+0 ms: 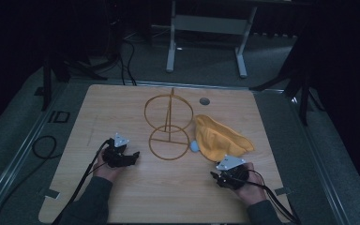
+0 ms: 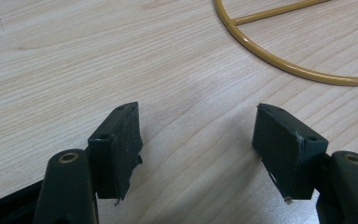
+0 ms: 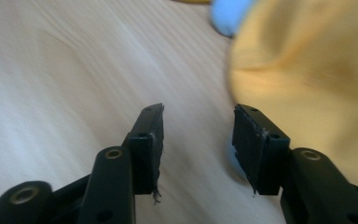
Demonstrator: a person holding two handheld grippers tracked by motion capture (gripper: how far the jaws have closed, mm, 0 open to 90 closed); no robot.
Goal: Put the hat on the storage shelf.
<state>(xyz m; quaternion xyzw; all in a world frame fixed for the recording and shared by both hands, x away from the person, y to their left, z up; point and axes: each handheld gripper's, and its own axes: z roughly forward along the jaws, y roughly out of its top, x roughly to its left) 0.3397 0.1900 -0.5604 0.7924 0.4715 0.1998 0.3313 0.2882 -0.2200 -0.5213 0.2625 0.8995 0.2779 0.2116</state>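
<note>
High view: the yellow cloth (image 1: 220, 138) lies bunched on the right half of the counter (image 1: 122, 197), just beyond the right claw (image 1: 218, 179), its long axis running from the far left down toward the near right. The right hand (image 1: 251, 187) is plainly the nearer one. In the right gripper view the cloth (image 3: 307, 74) sits ahead and to the right of the jaws, which stand apart, grasping nothing; the picture is blurred, so whether a jaw brushes the fabric is hard to say. A small blue thing (image 1: 194, 146) lies against the cloth's left edge. The wire stand (image 1: 168, 126) rises between the two hands, left of the cloth. The left claw (image 1: 133, 156) rests released over bare wood, pointing toward the stand's base ring (image 2: 279, 65).
</note>
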